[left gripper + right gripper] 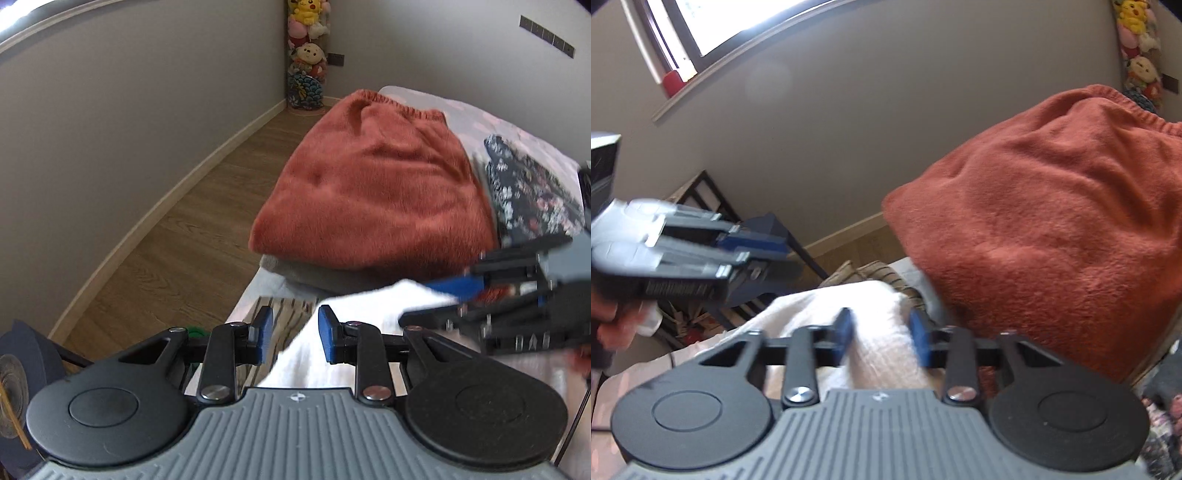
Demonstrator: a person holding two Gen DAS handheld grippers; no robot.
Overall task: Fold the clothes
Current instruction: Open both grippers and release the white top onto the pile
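While my left gripper (295, 334) hangs with jaws parted and nothing between them, at the white cloth's (354, 314) edge, my right gripper (881, 334) straddles a ridge of that cloth, fingers apart, not pinching. It lies on the bed before the folded rust fleece (373, 192) (already stacked). I judge we're mid-fold; next I need firm grips on the white cloth.

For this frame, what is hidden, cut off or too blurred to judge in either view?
- Left view: right hand-held gripper is motion-blurred; its grip on the white cloth is unclear.
- Left view: grey garment mostly hidden under the orange fleece.
- Left view: floral garment cut off by the frame edge.
- Right view: left hand-held gripper is blurred.
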